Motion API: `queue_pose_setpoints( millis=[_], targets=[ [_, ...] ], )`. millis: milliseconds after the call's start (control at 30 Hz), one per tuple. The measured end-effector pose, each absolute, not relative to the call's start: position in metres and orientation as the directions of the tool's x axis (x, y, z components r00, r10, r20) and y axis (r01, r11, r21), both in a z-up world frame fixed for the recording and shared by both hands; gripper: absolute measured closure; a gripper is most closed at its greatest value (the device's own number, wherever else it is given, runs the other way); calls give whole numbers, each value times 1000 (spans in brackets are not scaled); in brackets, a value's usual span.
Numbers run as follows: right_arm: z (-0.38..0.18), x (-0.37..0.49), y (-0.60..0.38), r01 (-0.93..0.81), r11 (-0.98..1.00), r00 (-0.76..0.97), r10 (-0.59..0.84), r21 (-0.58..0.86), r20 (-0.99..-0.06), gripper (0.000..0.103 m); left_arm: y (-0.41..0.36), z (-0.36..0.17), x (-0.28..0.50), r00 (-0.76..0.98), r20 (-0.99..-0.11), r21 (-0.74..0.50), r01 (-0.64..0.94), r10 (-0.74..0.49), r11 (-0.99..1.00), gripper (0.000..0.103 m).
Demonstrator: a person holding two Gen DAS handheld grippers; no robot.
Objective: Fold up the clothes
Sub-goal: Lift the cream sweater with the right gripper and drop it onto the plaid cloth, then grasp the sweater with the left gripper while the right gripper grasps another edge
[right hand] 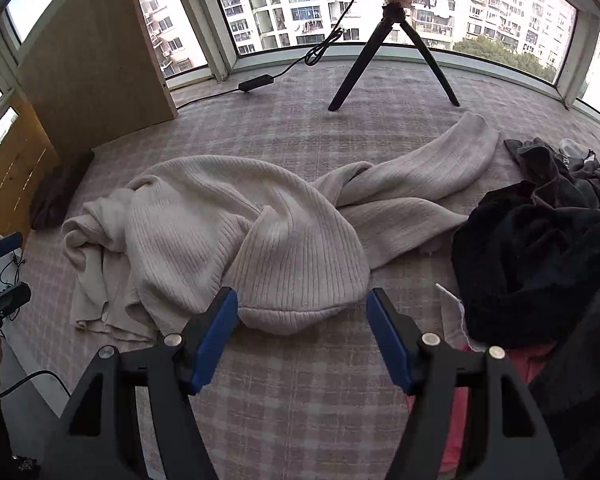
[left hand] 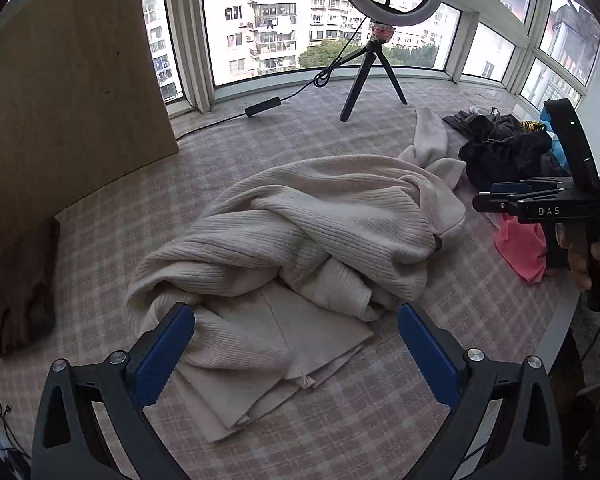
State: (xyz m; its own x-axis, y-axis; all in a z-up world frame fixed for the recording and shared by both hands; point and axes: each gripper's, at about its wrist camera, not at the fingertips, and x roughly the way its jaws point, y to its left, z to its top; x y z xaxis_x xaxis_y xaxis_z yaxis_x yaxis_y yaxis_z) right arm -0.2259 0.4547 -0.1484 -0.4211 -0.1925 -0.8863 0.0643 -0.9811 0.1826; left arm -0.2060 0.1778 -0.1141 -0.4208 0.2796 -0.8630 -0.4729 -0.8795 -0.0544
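Since the cream ribbed sweater (right hand: 228,236) lies crumpled mid-table, its sleeve trailing toward two o'clock, both the right gripper (right hand: 302,340) and left gripper (left hand: 296,354), each wide and empty, should probably pinch separate edges at twelve o'clock and spread it flat.

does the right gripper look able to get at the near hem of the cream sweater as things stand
Probably yes: the right gripper is open, and the cream sweater has its rounded hem lying just ahead of the fingertips, with only bare checked cloth between.
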Motion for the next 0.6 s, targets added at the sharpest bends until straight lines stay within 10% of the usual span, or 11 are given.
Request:
queue_pose_setpoints(
  millis=[200, 233, 300, 600],
  targets=[
    [-191, -250, 466, 47, -970, -391, -238, 239, -889, 37, 245, -174, -238, -354, -911, -14, -490, 213, -872, 6],
    [-194, -252, 465, 55, -966, -393, -255, 254, -883, 41, 250, -183, -244, -339, -918, -18, -485, 207, -874, 34],
    [-189, -253, 465, 73, -944, -399, -324, 322, -858, 89, 248, -197, -257, -228, -933, -142, -475, 277, -868, 83],
    [-37, -205, 470, 223, -863, -622, -484, 453, -615, 100, 129, -83, -245, -365, -828, -268, -408, 425, -873, 92]
  ],
)
